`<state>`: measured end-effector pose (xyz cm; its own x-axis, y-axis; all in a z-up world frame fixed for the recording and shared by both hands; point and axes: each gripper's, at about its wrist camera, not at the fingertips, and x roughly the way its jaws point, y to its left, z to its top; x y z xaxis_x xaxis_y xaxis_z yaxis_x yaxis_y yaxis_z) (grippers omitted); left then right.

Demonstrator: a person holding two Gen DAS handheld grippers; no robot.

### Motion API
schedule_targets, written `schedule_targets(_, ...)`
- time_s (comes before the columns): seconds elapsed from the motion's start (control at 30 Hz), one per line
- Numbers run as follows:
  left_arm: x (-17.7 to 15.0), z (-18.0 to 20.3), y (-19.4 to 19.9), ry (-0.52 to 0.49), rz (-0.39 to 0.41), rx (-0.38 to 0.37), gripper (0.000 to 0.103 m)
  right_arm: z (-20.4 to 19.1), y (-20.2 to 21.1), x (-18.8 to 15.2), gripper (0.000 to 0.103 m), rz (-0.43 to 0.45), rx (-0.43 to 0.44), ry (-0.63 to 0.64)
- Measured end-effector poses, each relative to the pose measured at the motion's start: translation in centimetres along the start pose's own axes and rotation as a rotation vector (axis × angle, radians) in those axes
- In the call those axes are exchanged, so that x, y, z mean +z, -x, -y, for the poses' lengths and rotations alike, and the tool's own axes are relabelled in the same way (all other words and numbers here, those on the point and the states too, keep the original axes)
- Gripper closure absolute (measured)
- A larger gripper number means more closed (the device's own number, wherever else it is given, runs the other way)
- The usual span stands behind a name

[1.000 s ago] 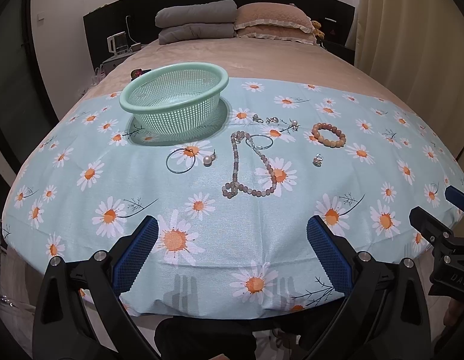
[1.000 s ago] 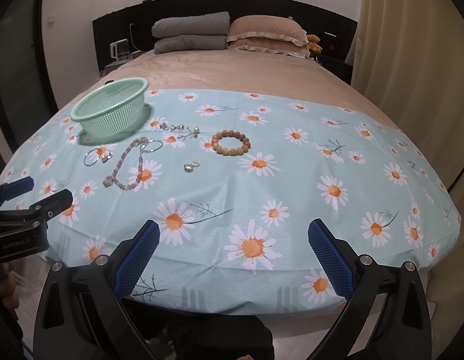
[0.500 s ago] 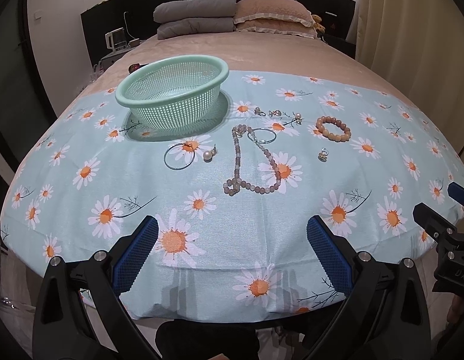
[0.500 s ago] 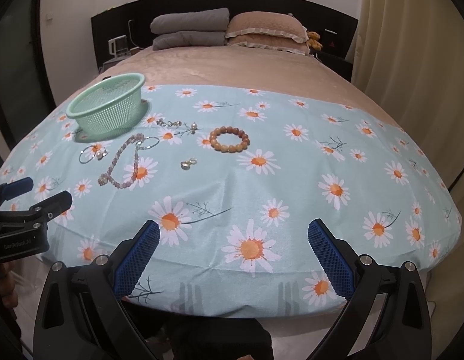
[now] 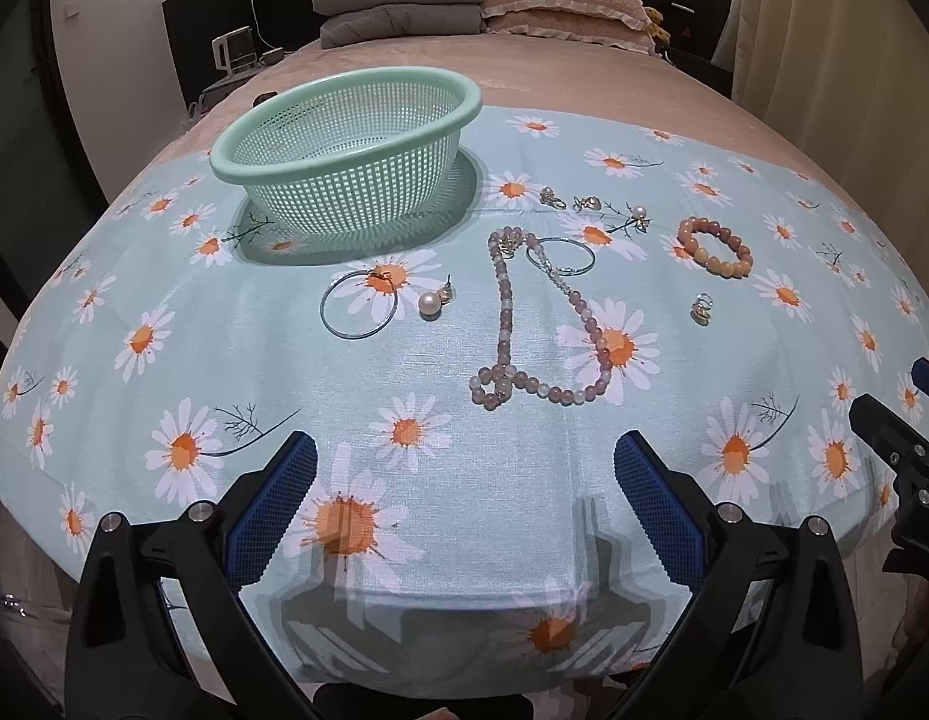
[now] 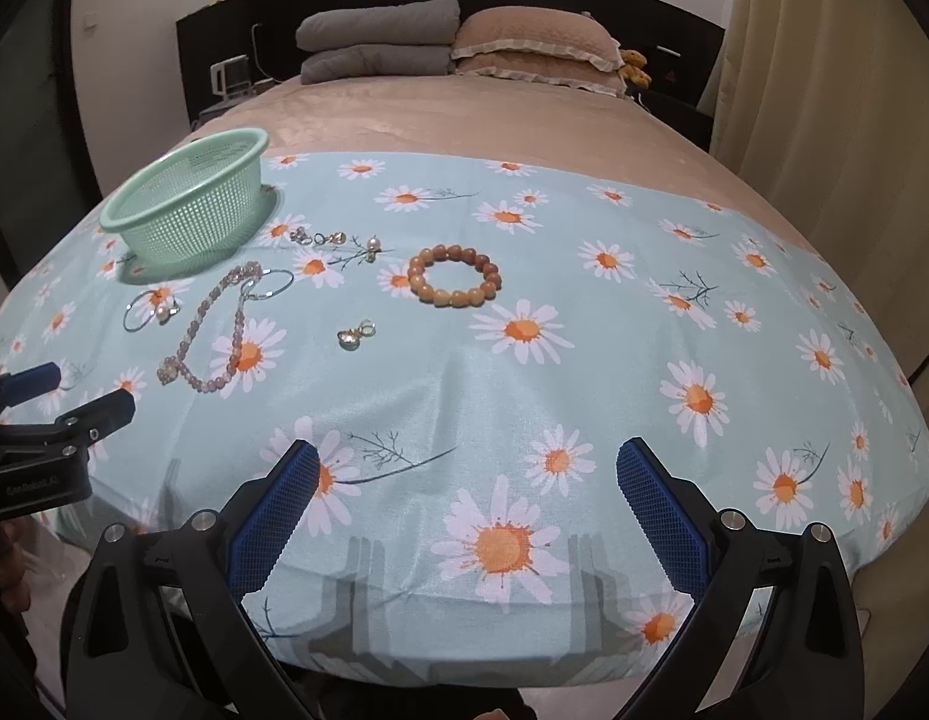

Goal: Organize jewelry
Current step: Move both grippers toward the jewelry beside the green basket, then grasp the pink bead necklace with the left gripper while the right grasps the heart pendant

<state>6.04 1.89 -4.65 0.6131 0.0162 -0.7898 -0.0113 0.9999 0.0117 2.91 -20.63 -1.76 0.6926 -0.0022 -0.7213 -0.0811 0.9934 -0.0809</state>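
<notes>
Green basket (image 5: 350, 147) sits at 11 o'clock on the daisy cloth (image 5: 524, 480), jewelry strewn beside it: necklace (image 5: 524, 324), bracelet (image 5: 715, 246), hoop (image 5: 359, 312). Left hand-held gripper (image 5: 464, 498) and right hand-held gripper (image 6: 467, 501) both hover spread, holding nothing.

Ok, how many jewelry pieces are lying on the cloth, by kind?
Hoops: 2
Pearl earrings: 2
Small metal earrings: 3
Bead necklace: 1
Bead bracelet: 1
Total: 9, none in the basket.

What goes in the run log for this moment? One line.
left gripper: open, empty | right gripper: open, empty | basket: empty | jewelry: all on cloth
</notes>
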Motion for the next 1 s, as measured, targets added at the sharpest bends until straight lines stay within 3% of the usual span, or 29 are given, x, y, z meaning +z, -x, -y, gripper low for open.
schedule_targets(0.37, 1.8, -0.3, -4.1, 0.005, -0.016, 0.020, 0.006, -1.6, -4.4, 1.9, 0.008, -0.008, 0.009, 0.073)
schedule_targets(0.63, 2.3, -0.4, -7.1, -0.013, -0.042, 0.014, 0.005, -2.9, -7.6, 2.9, 0.008, -0.021, 0.097, 0.077)
schedule_targets(0.83, 2.0, -0.5, -8.1, -0.067, -0.003, -0.004, 0.004, -3.8, -10.8, 2.7, 0.006, -0.068, 0.164, 0.050)
schedule_targets(1.0, 1.5, -0.6, -8.1, -0.069, 0.036, -0.010, 0.004, -4.4, -10.8, 1.2, 0.006, 0.027, 0.125, 0.065)
